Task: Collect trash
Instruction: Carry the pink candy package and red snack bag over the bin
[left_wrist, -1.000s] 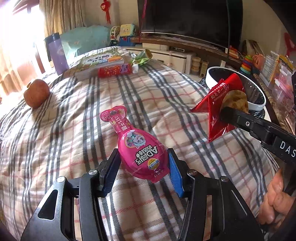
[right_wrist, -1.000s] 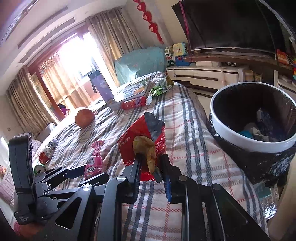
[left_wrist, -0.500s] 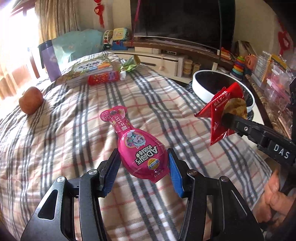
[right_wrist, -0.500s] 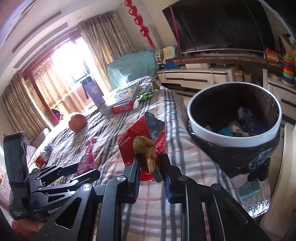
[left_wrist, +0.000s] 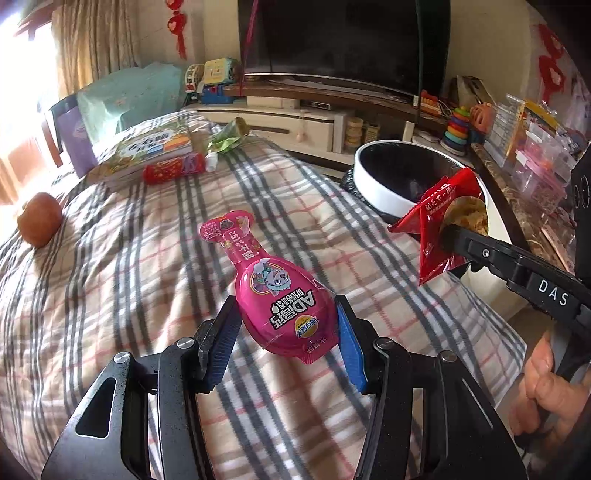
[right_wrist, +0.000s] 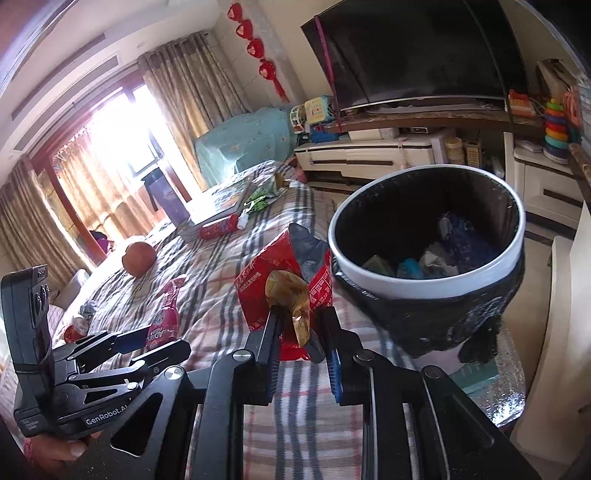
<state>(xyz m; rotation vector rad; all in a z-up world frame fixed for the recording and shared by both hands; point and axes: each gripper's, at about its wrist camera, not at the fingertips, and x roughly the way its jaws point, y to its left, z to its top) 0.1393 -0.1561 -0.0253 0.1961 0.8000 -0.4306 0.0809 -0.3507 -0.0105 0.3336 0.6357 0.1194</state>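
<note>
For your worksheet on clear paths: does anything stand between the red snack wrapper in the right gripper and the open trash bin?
Nothing visible does. The right gripper holds the red snack wrapper beside the trash bin, whose lidless mouth shows only trash inside.

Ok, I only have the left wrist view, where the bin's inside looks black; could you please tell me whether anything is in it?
Observer: Yes. The right wrist view looks into the bin: a blue scrap and crumpled pieces lie at the bottom, well below the rim.
Operator: Thank you. Is the red wrapper over the opening?
Observer: It seems not. The red wrapper, clamped in the right gripper, shows beside the rim with the bedspread behind it.
Operator: Is any trash behind my left gripper?
Observer: Yes. A small crumpled red item lies on the bed behind the left gripper, outside its camera's view.
</note>
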